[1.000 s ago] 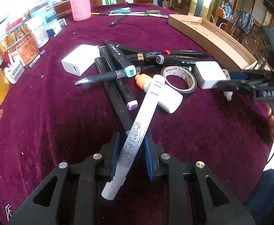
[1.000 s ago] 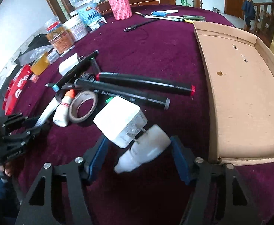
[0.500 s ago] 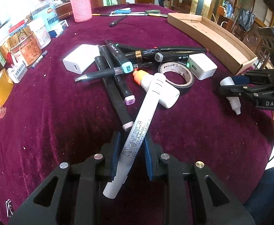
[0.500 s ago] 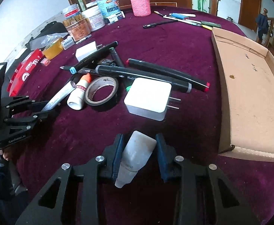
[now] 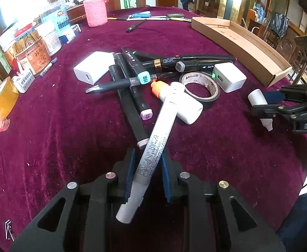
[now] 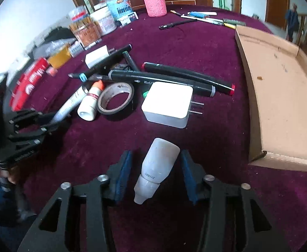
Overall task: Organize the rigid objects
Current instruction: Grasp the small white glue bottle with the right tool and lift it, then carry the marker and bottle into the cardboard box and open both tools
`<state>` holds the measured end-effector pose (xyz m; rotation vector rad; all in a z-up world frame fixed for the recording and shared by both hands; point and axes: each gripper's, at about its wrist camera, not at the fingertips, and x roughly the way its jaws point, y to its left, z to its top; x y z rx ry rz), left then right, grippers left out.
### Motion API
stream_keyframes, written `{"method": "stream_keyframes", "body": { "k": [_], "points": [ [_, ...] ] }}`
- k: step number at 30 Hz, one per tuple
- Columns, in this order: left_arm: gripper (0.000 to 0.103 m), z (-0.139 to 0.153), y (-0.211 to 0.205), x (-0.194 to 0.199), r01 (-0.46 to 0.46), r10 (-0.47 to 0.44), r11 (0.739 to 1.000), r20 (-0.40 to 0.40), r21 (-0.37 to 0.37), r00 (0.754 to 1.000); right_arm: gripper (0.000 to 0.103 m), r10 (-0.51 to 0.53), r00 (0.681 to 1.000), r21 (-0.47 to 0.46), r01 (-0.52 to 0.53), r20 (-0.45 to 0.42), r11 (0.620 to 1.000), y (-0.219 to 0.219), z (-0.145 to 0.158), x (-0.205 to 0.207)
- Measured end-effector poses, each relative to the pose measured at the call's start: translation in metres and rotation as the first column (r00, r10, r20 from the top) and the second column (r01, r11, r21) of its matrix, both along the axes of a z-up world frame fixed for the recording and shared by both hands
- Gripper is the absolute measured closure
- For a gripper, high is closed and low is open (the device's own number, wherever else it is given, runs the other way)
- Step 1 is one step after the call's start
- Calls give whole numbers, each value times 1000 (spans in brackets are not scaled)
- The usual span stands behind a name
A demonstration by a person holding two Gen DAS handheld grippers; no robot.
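Here, left tool (image 5: 147,157) closing, clamping white marker (image 5: 166,121), right tool (image 6: 156,153) marked DAS closing around ungripped bottle (image 6: 159,161)

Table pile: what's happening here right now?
A person works two handheld grippers over a maroon tablecloth. The left gripper is closing on a white marker whose far end leans on the glue bottle. The right gripper is closing around a small dropper bottle, pads not yet pressing, beside the cardboard tray.

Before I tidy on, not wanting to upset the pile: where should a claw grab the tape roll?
Its near wall, from above, one finger in the hole, one outside. The tape roll lies flat, hole up; that side faces bare cloth, while the glue bottle and markers crowd the others.
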<state>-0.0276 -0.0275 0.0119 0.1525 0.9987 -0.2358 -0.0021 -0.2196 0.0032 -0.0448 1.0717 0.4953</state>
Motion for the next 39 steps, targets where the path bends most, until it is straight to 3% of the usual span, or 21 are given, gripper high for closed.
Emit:
{"method": "stream_keyframes", "body": {
  "k": [2,8,13,17,23,28,39],
  "points": [
    [91,0,2,-1,-8,8,1000,1,-19,1000,78,12,1000,16,-12,-7,1000,2,2,-1],
    [91,8,12,-3,-28,29,995,5,-100,1000,79,22,998,83,-26,56,996,-13,21,-8],
    [91,25,12,-6,-22,28,986,36,-168,999,80,-94,988,123,78,126,989,-57,49,0],
    [91,33,5,-9,-7,18,984,59,-177,998,80,-211,967,167,187,141,968,-100,58,17],
    [91,39,-10,-7,14,-2,983,64,-186,998,80,-333,940,237,308,76,922,-150,46,39],
    [91,45,-25,-4,43,-30,984,77,-173,997,80,-368,929,288,346,25,893,-172,33,36],
    [91,40,-42,-1,88,-78,982,64,-166,995,80,-362,931,300,334,41,893,-178,40,8]
  ]
}}
